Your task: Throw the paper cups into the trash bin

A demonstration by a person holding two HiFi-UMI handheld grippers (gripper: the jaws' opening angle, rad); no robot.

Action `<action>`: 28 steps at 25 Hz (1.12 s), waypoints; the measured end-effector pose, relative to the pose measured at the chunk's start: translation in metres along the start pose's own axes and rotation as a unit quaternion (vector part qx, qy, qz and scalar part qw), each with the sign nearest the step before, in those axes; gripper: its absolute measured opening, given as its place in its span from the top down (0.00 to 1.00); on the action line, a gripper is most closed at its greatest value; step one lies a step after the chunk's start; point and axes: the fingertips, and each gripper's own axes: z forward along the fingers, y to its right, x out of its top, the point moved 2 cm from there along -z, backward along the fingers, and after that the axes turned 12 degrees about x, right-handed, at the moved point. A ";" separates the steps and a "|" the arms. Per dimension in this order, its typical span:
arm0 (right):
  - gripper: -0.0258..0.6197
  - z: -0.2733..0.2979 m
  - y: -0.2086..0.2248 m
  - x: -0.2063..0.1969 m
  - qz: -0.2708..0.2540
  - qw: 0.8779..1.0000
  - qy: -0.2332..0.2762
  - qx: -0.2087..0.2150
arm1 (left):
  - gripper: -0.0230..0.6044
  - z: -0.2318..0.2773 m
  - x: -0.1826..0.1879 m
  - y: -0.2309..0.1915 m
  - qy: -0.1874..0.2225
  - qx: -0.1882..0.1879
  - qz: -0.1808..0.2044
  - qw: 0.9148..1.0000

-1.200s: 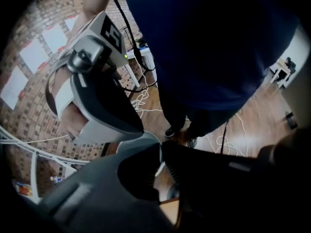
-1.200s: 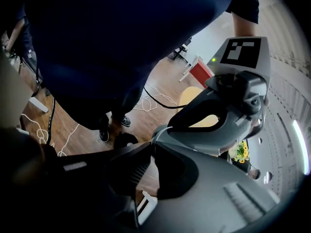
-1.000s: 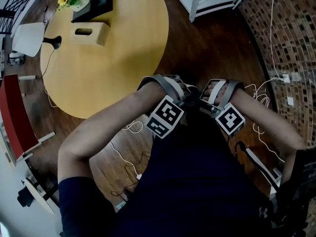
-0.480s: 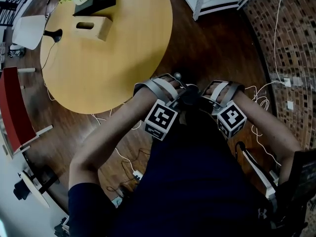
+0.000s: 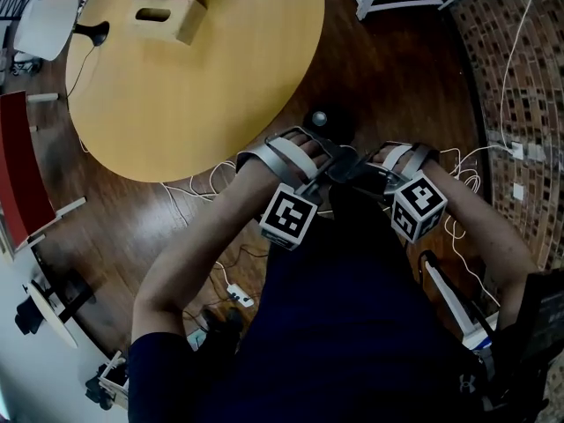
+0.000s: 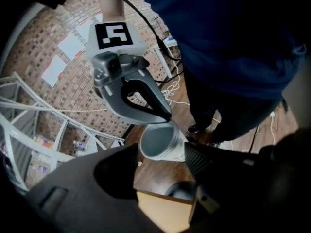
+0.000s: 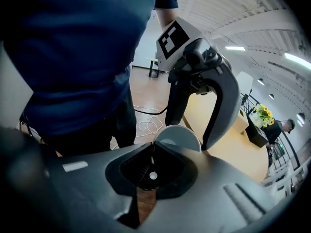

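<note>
While I hold both grippers close in front of my body, their tips meet over the wood floor [image 5: 388, 69], just off the edge of the round yellow table [image 5: 194, 86]. My left gripper [image 6: 161, 154] has the cup [image 6: 158, 141] between its jaws. The cup lies on its side at the jaw tips, with its mouth turned towards that gripper's camera. Its wall rests against the ribbed pad [image 6: 197, 160] on one side and against the other jaw on the other side, so these jaws are closed on it.

My right gripper [image 7: 150, 152] comes at the same cup from the mouth end. Its jaws are pressed together with only the thin white edge of the rim between them, and past them I look into the cup's grey inside. In the head view the cup is hidden behind the two grippers.

On the floor just beyond the grippers, beside the table, stands a dark round thing [image 5: 319, 120] with a pale spot on top; I cannot tell whether it is the bin. White cables [image 5: 189, 205] trail over the floor. A box [image 5: 163, 20] lies on the table's far side, and a brick wall [image 5: 520, 51] runs along my right.
</note>
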 end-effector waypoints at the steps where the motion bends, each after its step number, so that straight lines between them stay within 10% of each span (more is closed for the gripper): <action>1: 0.92 0.003 0.002 -0.001 0.002 1.000 0.001 0.001 | 0.49 0.000 -0.002 0.000 0.000 0.010 -0.028 1.000; 7: 0.92 0.043 0.015 -0.035 0.060 0.998 -0.017 -0.018 | 0.48 0.011 -0.032 0.003 -0.052 0.082 -0.187 0.977; 14: 0.92 0.123 0.029 -0.126 0.245 0.965 -0.053 -0.075 | 0.49 0.035 -0.030 0.046 -0.072 0.097 -0.378 0.918; 23: 0.92 0.249 0.039 -0.224 0.251 0.959 -0.130 -0.019 | 0.53 0.063 -0.049 0.135 -0.099 0.090 -0.551 0.823; 26: 0.92 0.289 0.053 -0.253 0.361 0.925 -0.112 -0.036 | 0.55 0.068 -0.063 0.150 -0.116 0.104 -0.591 0.792; 28: 0.92 0.318 0.063 -0.274 0.477 0.873 -0.080 -0.062 | 0.56 0.074 -0.074 0.160 -0.123 0.105 -0.608 0.777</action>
